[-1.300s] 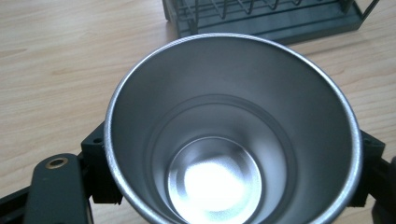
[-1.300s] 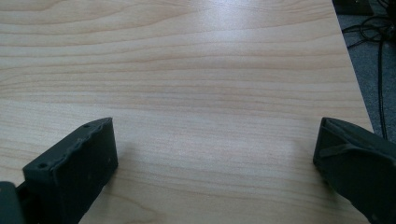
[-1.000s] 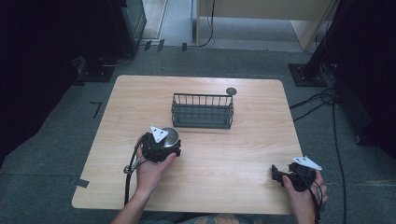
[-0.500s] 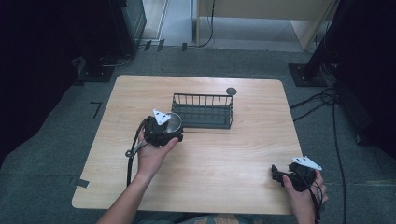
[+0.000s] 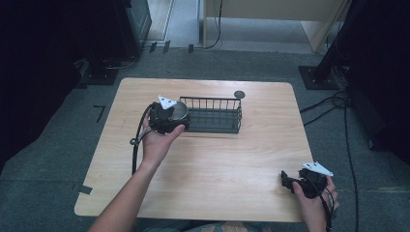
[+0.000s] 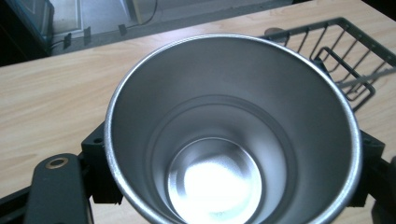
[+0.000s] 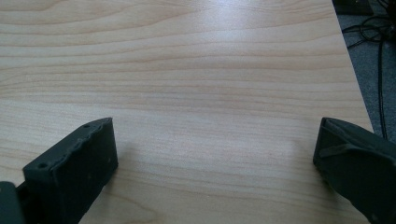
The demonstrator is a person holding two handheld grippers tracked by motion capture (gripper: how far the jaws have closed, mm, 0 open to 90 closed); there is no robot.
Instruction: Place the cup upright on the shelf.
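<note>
on the pale wooden table point(image 5: 203, 164), just at the left end of the black wire basket point(image 5: 212, 115), the left gripper point(image 5: 170, 116) is held up off the wood in the person's left hand point(image 5: 157, 142). its jaws are clamped on a shiny round steel cup point(image 6: 233, 135), one black jaw on either side of the wall. the cup stands upright in the grip with its mouth up; from the left gripper view you look straight down into it, to a bright spot of light on its bottom. from the high view the cup's rim point(image 5: 177, 110) shows beside the gripper's grey three-cornered plate, right against the basket's left end, though i cannot tell whether it touches the wire. the gripper's cable trails down past the wrist toward the near edge.

the basket sits toward the far middle of the table, long side facing the person. a small dark round disc point(image 5: 239, 94) lies on the wood just behind its far right corner.

over at the near right corner of the table, well apart from all that, the right gripper point(image 5: 295, 182) rests low in the person's right hand point(image 5: 314, 198). its jaws stand wide apart, with bare wood grain between them in the right gripper view.
</note>
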